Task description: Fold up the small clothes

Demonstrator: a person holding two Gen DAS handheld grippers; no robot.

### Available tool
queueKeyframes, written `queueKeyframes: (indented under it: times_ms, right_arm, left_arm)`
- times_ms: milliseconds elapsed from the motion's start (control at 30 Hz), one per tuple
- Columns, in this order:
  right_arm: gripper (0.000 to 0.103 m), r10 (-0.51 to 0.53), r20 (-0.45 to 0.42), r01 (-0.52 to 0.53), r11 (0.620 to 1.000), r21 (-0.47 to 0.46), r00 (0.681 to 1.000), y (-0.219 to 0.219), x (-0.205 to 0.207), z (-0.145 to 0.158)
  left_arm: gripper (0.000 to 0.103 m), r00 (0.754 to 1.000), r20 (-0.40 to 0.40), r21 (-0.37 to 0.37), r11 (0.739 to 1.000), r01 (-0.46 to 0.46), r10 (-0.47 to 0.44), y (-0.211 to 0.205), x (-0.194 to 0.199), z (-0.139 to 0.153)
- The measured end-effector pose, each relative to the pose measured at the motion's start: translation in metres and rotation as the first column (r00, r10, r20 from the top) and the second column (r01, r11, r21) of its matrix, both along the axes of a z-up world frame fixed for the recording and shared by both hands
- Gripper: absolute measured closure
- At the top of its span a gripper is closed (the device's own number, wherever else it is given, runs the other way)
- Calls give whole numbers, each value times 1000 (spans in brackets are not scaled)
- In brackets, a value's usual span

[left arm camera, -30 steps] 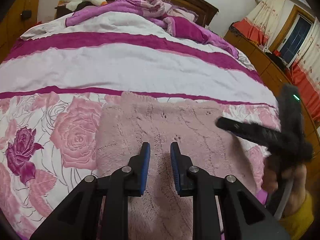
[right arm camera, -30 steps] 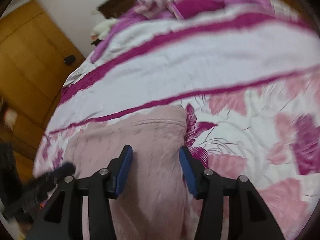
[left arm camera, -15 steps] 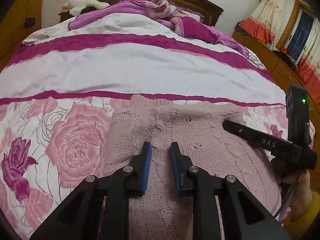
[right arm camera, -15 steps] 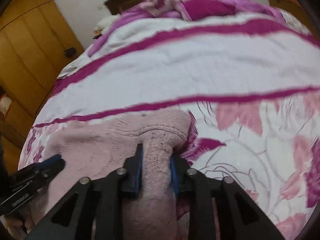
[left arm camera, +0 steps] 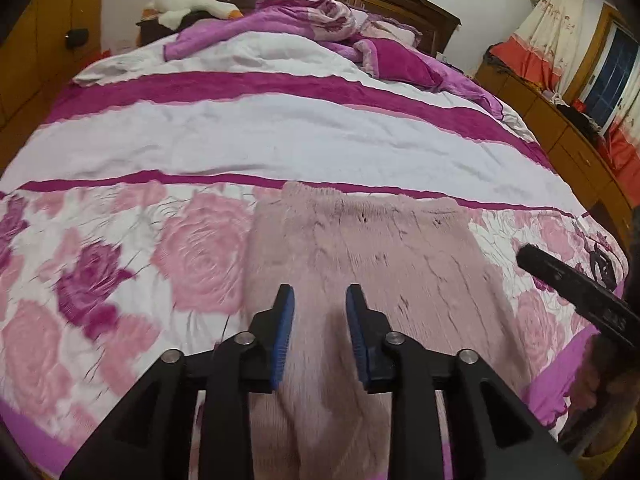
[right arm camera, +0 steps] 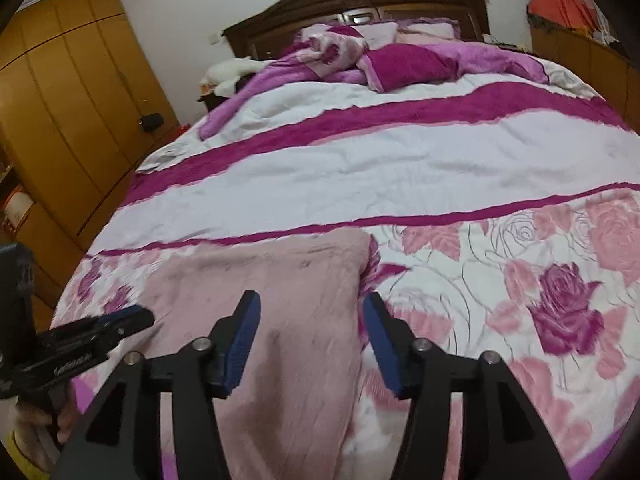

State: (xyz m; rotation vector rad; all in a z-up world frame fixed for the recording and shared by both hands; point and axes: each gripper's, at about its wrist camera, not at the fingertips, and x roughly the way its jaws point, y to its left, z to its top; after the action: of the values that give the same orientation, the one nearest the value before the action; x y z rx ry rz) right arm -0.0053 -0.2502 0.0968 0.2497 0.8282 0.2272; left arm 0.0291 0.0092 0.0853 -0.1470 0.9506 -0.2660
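Nearest, the left hand-held gripper (left arm camera: 320, 308), black with blue pads, hangs above the near part of a dusty-pink fuzzy knitted garment (left arm camera: 360, 264); its jaws are parting, with a clear gap between the pads and no cloth pinched, so it is released. The right hand-held gripper (right arm camera: 312, 320), of the same build, stands over the garment's right edge with its jaws widening; the left pad is over the knit, the right pad over the bedspread just beside it, and nothing is clamped. Each tool shows in the other's view: the right one at the right border of the left wrist view, the left one at the lower left of the right wrist view with a hand (right arm camera: 36, 428) beneath it. The garment lies flat on the near, rose-printed part of a pink, white and magenta quilted bedspread (left arm camera: 240, 140), its far edge just short of a thin magenta stripe. Beyond come broad white and magenta bands, then a rumpled purple and magenta blanket (left arm camera: 304, 20) at the head. A white plush toy (left arm camera: 188, 4) rests at the far left, before a dark wooden headboard (right arm camera: 360, 4). Orange-brown wooden wardrobe doors (right arm camera: 68, 92) line the left side.
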Motion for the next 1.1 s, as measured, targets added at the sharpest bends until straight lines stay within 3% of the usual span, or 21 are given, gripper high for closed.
queueKeyframes:
  times_ms: [200, 433, 767, 1100]
  right_arm:
    - [31, 47, -15, -47, 999, 9, 999, 9, -48, 15]
    - [21, 67, -52, -71, 995, -68, 996, 29, -95, 1]
    - [19, 34, -113, -46, 994, -99, 993, 38, -120, -40]
    - [19, 13, -117, -22, 996, -82, 993, 35, -120, -47]
  left_arm:
    - [84, 999, 13, 62, 998, -34, 33, -1, -39, 12]
    - [72, 999, -2, 121, 992, -43, 43, -12, -76, 4]
    - [68, 998, -36, 244, 969, -40, 50, -33, -101, -28]
    - [68, 992, -92, 244, 968, -59, 83, -33, -100, -38]
